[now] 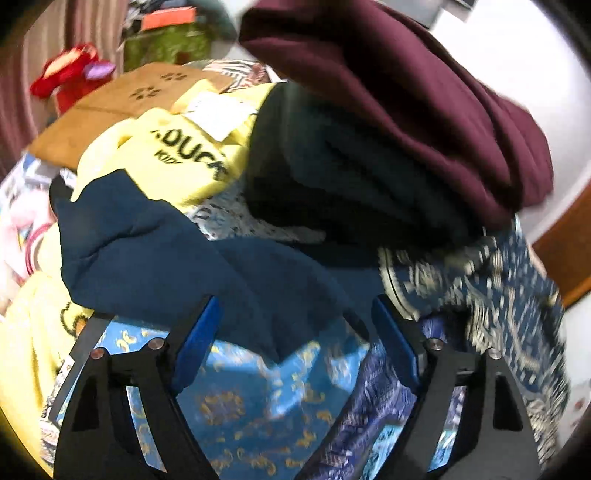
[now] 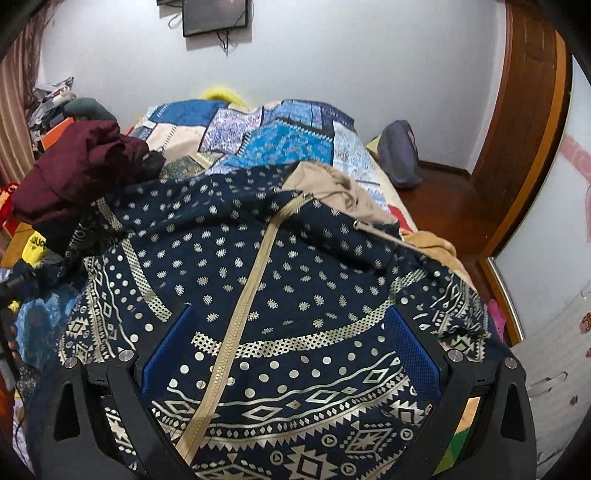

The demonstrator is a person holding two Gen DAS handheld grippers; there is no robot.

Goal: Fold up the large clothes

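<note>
Right wrist view: a bed with a blue patchwork bedspread [image 2: 280, 144] runs back to a pale wall, where a dark screen [image 2: 216, 16] hangs. At the left edge a striped curtain [image 2: 14, 122] hangs beside stacked clutter; a maroon garment [image 2: 74, 177] is bunched on the bed's left side. In the middle lies the navy patterned jacket [image 2: 295, 266] with its beige zipper [image 2: 243, 295] running toward the camera, a tan hood [image 2: 332, 188] bunched at its far end. A grey bag [image 2: 400, 155] sits on the wooden floor to the right, near a wooden door frame [image 2: 532, 122]. The right gripper [image 2: 291, 343] hangs over the jacket, jaws spread, nothing between them.

Left wrist view, blurred: a red toy [image 1: 70, 74], a brown cushion [image 1: 122, 110], a yellow shirt [image 1: 184, 158] and a plain navy garment [image 1: 177, 251] crowd the bed. The left gripper [image 1: 295, 332] has its jaws spread over the navy cloth, not pinching it.
</note>
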